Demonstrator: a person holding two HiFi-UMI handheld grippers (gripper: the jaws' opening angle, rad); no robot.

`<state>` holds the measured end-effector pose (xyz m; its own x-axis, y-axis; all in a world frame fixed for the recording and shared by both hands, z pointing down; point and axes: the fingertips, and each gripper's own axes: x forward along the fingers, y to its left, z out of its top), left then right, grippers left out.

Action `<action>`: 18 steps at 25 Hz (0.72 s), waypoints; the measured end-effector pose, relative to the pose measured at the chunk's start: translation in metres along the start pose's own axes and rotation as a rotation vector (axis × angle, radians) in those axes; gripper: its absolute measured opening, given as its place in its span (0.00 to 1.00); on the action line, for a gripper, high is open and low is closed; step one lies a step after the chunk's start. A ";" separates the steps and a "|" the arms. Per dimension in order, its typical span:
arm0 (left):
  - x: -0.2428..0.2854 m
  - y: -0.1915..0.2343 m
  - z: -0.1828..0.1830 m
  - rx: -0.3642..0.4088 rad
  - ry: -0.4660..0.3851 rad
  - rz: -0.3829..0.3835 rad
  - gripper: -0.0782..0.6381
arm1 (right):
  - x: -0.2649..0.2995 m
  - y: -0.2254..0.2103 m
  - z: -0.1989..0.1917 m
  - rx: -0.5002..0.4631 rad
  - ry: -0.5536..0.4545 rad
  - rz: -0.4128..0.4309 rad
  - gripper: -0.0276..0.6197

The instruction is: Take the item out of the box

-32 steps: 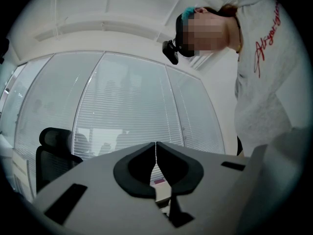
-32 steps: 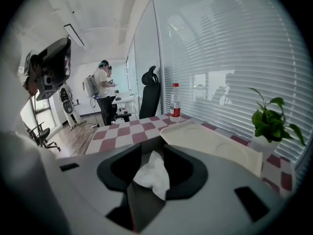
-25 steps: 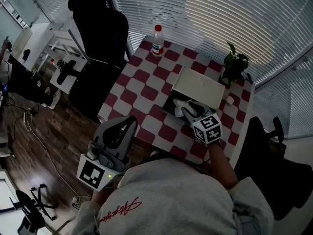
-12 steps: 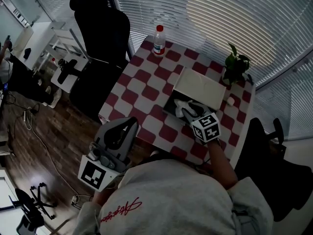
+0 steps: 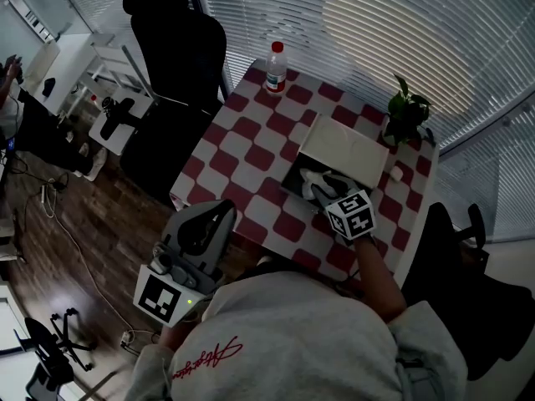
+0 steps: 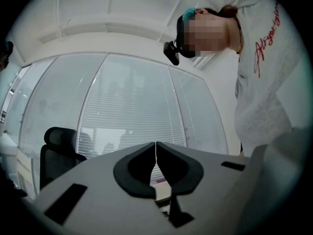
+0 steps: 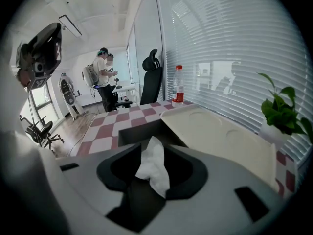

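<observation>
An open box (image 5: 292, 182) with a dark inside and a white lid (image 5: 344, 150) folded back stands at the table's near right on the red-and-white checked cloth (image 5: 251, 140). My right gripper (image 5: 323, 190) reaches into the box and is shut on a crumpled white tissue (image 5: 310, 180). In the right gripper view the tissue (image 7: 155, 173) sticks up between the jaws of the right gripper (image 7: 149, 153), just before the box's front wall (image 7: 139, 133). My left gripper (image 5: 220, 210) hangs off the table's near left edge; in its own view the left gripper (image 6: 156, 153) is shut and holds nothing.
A plastic bottle (image 5: 275, 61) stands at the table's far edge and a small potted plant (image 5: 405, 114) at the far right corner. A black office chair (image 5: 180, 57) stands left of the table, another (image 5: 464, 257) at the right. People stand far off (image 7: 103, 77).
The right gripper stays in the box with the tissue in its jaws, shifted only slightly. The left gripper has not moved.
</observation>
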<state>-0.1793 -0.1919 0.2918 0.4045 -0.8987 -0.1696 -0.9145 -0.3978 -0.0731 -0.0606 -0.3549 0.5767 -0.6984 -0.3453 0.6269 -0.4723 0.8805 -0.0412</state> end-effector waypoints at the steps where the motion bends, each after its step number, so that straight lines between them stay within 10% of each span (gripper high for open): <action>1: 0.000 0.000 0.000 0.001 -0.001 0.000 0.13 | 0.001 0.000 -0.001 0.000 0.004 -0.001 0.26; 18: 0.000 -0.002 -0.002 0.001 0.000 0.007 0.13 | 0.012 -0.005 -0.015 -0.021 0.081 0.006 0.26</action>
<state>-0.1775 -0.1918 0.2935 0.3980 -0.9014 -0.1704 -0.9174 -0.3913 -0.0730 -0.0581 -0.3584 0.5962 -0.6546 -0.3137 0.6878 -0.4565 0.8892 -0.0290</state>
